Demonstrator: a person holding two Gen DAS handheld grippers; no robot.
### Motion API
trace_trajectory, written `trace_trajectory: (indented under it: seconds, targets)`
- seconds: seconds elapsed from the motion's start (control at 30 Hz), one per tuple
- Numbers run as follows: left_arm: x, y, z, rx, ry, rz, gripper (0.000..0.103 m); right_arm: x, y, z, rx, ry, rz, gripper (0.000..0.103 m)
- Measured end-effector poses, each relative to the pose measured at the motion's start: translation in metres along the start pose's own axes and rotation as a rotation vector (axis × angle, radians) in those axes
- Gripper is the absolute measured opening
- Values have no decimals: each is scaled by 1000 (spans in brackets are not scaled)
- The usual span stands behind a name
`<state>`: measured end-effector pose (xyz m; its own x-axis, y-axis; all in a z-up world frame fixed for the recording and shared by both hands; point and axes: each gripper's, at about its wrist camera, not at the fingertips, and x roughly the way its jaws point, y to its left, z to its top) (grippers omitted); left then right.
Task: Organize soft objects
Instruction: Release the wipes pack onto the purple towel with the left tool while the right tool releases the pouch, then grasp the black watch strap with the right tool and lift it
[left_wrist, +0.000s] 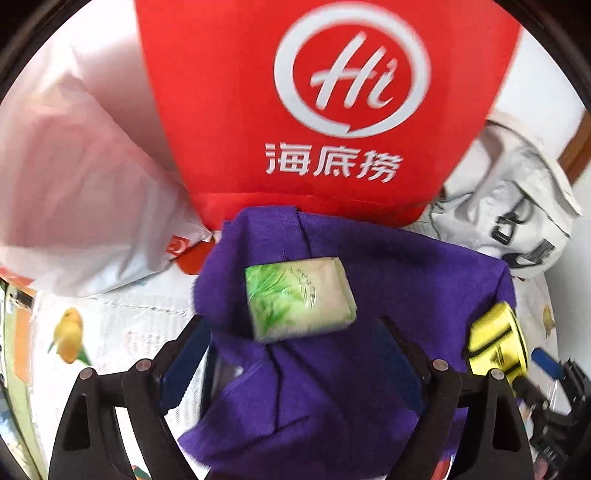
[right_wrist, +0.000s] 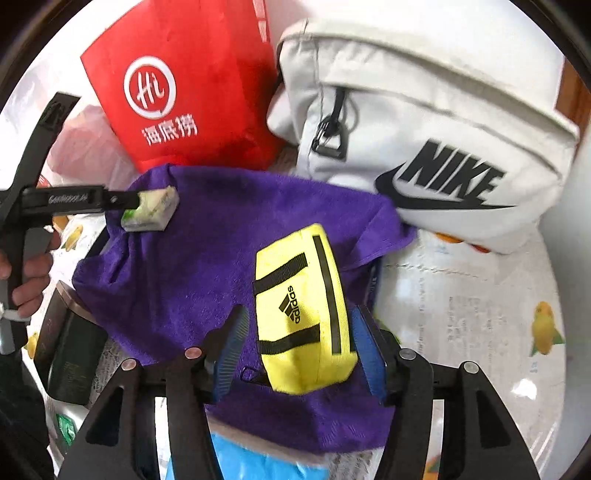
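A purple towel (left_wrist: 332, 369) (right_wrist: 207, 258) is spread in the middle. A green-and-white tissue pack (left_wrist: 301, 297) lies on it, just past my open left gripper (left_wrist: 295, 354); in the right wrist view the pack (right_wrist: 151, 210) sits at the left gripper's fingertip (right_wrist: 125, 199). A yellow Adidas pouch (right_wrist: 304, 310) lies on the towel between the blue pads (right_wrist: 229, 347) of my open right gripper (right_wrist: 299, 343), not squeezed. The pouch also shows in the left wrist view (left_wrist: 498, 339).
A red paper bag with a white "Hi" logo (left_wrist: 314, 103) (right_wrist: 177, 88) stands behind the towel. A white Nike bag (right_wrist: 424, 136) (left_wrist: 509, 206) sits back right, a pale plastic bag (left_wrist: 74, 184) back left. Newspaper with bird pictures (right_wrist: 480, 314) covers the surface. A dark box (right_wrist: 70, 354) lies left.
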<state>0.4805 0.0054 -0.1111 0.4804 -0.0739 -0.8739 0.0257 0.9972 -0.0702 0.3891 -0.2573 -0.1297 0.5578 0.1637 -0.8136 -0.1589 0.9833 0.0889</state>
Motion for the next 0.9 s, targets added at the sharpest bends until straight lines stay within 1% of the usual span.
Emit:
trace_trajectory:
  seconds: [0.13, 0.2, 0.27, 0.3, 0.37, 0.43, 0.57, 0.7, 0.9]
  targets:
    - [-33, 4, -20, 11, -45, -20, 89, -27, 2, -9, -1, -33, -19, 59]
    - [-50, 8, -32, -9, -44, -29, 89, -44, 4, -16, 7, -56, -15, 59]
    - [-65, 10, -48, -19, -44, -65, 89, -55, 10, -22, 17, -62, -6, 59]
    - [-73, 11, -57, -21, -43, -69, 89, -63, 13, -28, 22, -66, -3, 59]
    - [-87, 16, -73, -33, -51, -53, 89, -77, 19, -41, 23, -74, 5, 59]
    - [-100, 17, -93, -38, -55, -57, 89, -88, 25, -54, 26, -78, 9, 59]
    - [-121, 26, -140, -56, -52, -119, 89, -109, 38, -86, 23, -87, 32, 59]
    - [-134, 29, -180, -68, -79, -104, 89, -128, 50, -120, 20, -90, 54, 59]
    - [-137, 29, -233, -80, -66, -118, 89, -139, 61, -160, 10, -84, 76, 59]
